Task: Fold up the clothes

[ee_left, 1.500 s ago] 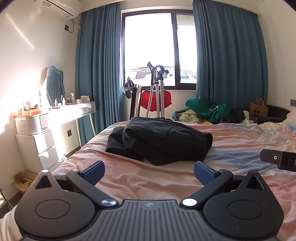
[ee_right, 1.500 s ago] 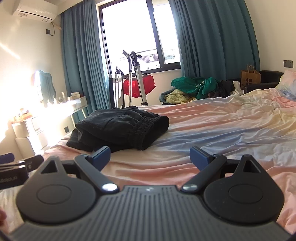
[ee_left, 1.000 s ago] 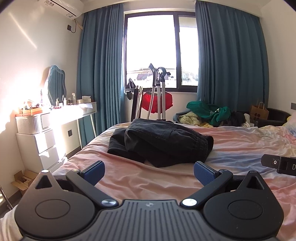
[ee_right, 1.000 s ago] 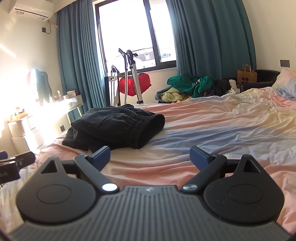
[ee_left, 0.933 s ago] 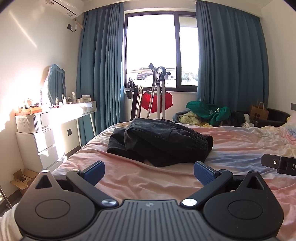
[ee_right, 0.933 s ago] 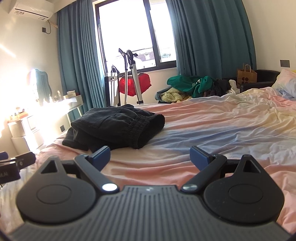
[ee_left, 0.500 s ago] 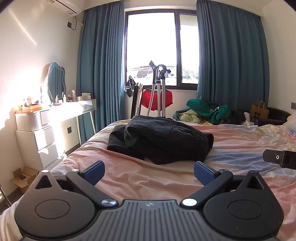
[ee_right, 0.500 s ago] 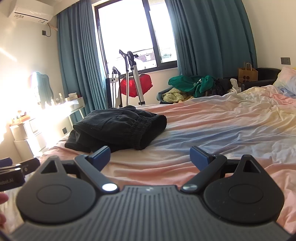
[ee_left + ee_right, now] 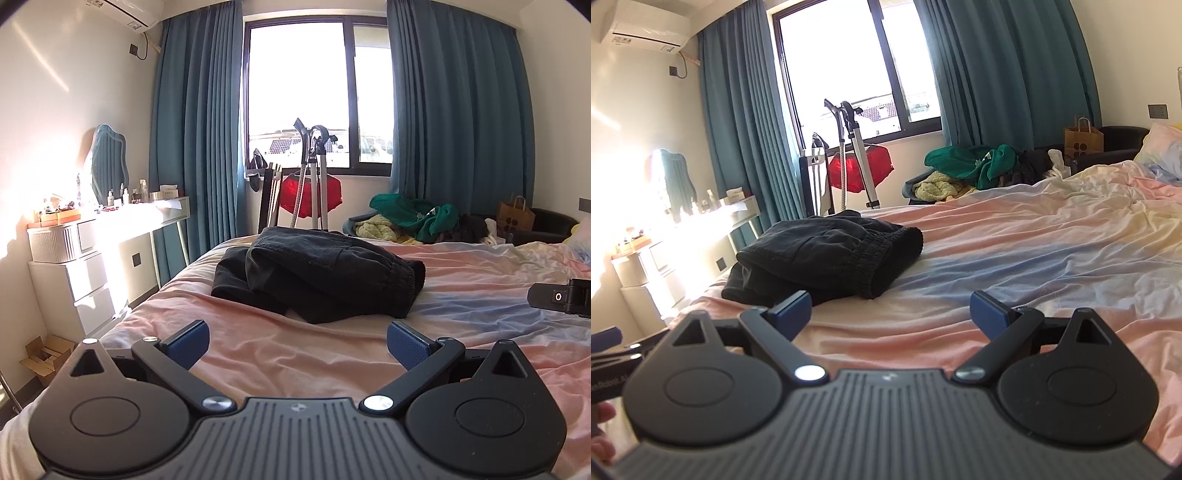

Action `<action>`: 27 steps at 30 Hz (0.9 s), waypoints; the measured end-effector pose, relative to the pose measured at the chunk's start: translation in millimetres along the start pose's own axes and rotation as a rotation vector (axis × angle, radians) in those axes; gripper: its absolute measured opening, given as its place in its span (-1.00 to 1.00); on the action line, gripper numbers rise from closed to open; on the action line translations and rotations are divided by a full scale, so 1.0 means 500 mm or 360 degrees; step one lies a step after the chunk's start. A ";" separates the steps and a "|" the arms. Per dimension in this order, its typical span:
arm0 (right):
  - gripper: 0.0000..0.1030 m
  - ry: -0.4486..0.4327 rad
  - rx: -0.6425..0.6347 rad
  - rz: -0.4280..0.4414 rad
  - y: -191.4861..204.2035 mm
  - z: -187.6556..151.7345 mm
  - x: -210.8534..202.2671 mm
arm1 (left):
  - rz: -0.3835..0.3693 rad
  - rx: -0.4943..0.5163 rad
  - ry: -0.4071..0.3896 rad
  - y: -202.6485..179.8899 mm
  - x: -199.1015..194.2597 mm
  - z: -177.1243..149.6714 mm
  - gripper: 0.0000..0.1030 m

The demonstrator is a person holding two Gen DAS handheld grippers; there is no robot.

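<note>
My left gripper and right gripper both gape wide, empty — black trousers lie bunched on the bed, ahead, untouched.

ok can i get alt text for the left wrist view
A rumpled pile of black clothes lies on a pink bed sheet, ahead of the open, empty left gripper. Beyond the bed stand blue curtains and a bright window, with a white dresser at left.
</note>
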State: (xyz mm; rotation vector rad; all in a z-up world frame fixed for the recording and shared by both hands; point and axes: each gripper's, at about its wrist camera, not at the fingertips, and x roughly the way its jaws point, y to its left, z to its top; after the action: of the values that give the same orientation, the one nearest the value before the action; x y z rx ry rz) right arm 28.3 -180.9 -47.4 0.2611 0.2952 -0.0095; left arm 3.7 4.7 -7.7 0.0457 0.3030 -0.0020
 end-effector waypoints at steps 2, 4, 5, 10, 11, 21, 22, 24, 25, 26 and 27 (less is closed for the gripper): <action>0.83 0.0001 0.0011 -0.0003 -0.004 0.002 0.001 | -0.0009 0.0003 0.0012 -0.005 0.006 -0.001 1.00; 0.83 0.0005 0.0020 -0.0013 -0.008 0.004 0.002 | -0.0017 0.0027 0.0019 -0.017 0.015 -0.002 1.00; 0.83 0.0005 0.0030 -0.0018 -0.011 0.005 0.002 | -0.0021 0.0040 0.0021 -0.023 0.019 -0.002 1.00; 0.83 0.0006 0.0085 -0.0033 -0.027 0.013 0.002 | 0.0011 0.0189 0.0049 -0.071 0.065 -0.004 1.00; 0.83 0.0008 0.0089 -0.0039 -0.030 0.014 0.003 | 0.0017 0.0208 0.0066 -0.080 0.079 -0.003 1.00; 0.83 0.0069 0.0149 -0.0130 -0.060 0.013 0.026 | -0.0035 0.0435 0.0111 -0.188 0.221 0.014 0.99; 0.83 0.0078 0.0157 -0.0160 -0.067 0.013 0.029 | -0.0036 0.0472 0.0107 -0.206 0.243 0.013 0.99; 0.83 0.0092 0.0214 -0.0207 -0.087 0.014 0.036 | -0.0014 0.0522 0.0115 -0.239 0.292 0.014 0.99; 0.83 0.0095 0.0256 -0.0226 -0.099 0.013 0.039 | -0.0008 0.0532 0.0120 -0.254 0.316 0.016 0.99; 0.83 0.0098 0.0298 -0.0246 -0.111 0.013 0.042 | -0.0005 0.0531 0.0111 -0.267 0.342 0.021 0.99; 0.83 0.0101 0.0330 -0.0261 -0.121 0.013 0.044 | -0.0003 0.0528 0.0101 -0.280 0.368 0.026 0.99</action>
State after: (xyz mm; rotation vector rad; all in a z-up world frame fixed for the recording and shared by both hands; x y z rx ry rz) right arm 48.5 -240.4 -63.3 0.4428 0.3790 -0.1945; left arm 181.8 -135.0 -56.3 0.3754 0.3638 -0.0530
